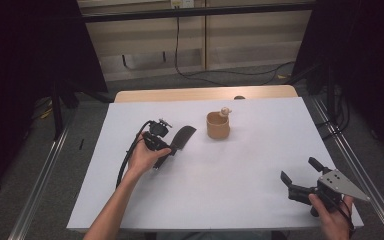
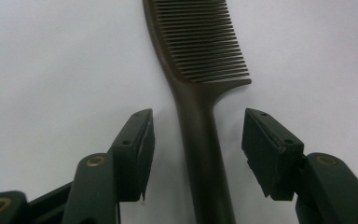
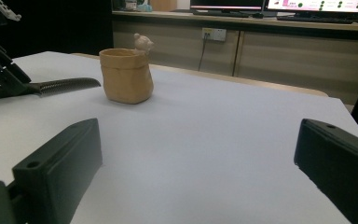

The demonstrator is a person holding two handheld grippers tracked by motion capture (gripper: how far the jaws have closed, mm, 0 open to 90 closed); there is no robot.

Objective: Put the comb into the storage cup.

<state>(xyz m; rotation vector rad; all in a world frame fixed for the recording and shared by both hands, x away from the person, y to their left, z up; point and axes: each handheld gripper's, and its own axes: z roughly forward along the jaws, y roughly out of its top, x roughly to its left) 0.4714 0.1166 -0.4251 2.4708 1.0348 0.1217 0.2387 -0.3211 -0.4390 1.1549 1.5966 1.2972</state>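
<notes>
no brand, label or readable writing shows on any of the things on the table; the screens far behind it in the right gripper view are too small to read.

at the left, the left gripper [image 1: 166, 146] sits low over the white table [image 1: 230, 185], its jaws part open on either side of the handle of a dark comb [image 2: 200, 116]. in the left gripper view there is a clear gap between each pad and the handle, so nothing is gripped. the comb lies flat on the table, teeth end pointing away toward the tan cup [image 1: 218, 125].

the tan cup stands upright near the middle of the far half, well apart from the comb, with a small bear figure [image 3: 143, 43] on its rim.

at the right, the right gripper [image 1: 300, 175] is held near the front right corner, jaws wide apart and empty, pointing across the table toward the cup.
</notes>
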